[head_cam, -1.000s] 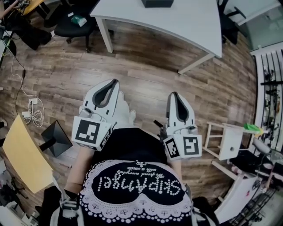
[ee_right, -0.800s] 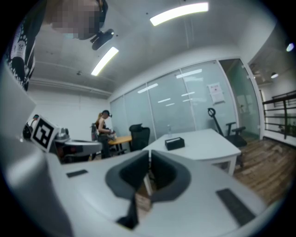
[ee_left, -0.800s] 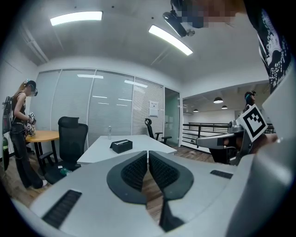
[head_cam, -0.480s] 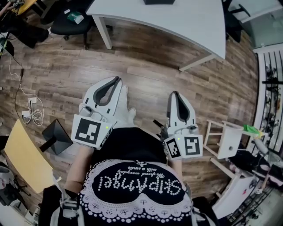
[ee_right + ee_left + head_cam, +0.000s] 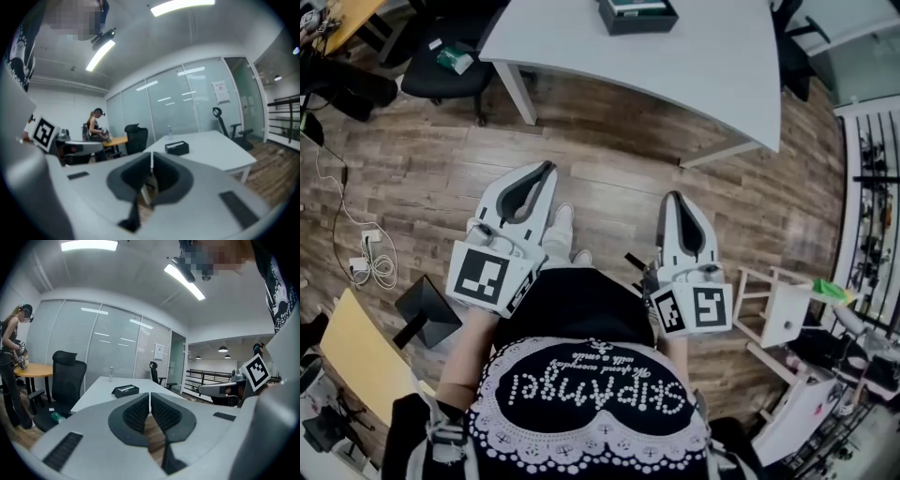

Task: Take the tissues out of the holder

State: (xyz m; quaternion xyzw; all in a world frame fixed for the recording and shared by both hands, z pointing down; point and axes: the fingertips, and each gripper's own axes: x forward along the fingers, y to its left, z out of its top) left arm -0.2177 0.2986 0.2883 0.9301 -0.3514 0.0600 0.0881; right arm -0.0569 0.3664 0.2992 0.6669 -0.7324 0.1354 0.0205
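Note:
The tissue holder point(image 5: 637, 13) is a black box with white tissue showing in its top, standing on the white table point(image 5: 703, 66) at the far edge of the head view. It also shows small ahead as the holder point(image 5: 125, 389) in the left gripper view and the holder point(image 5: 177, 147) in the right gripper view. My left gripper point(image 5: 547, 171) and right gripper point(image 5: 672, 199) are held out over the wooden floor, well short of the table. Both are shut with nothing between the pads. The left gripper point(image 5: 150, 395) and right gripper point(image 5: 152, 155) point toward the table.
A black office chair point(image 5: 441, 66) stands at the table's left end. Cables point(image 5: 370, 253), a black stand point(image 5: 422, 295) and a yellow board point(image 5: 356, 347) lie at the left. A white stool point(image 5: 783, 309) is at the right. A person point(image 5: 10, 362) stands by an orange table.
The table has slid further into the head view and the black holder now shows on it. Both grippers stay shut, held as before.

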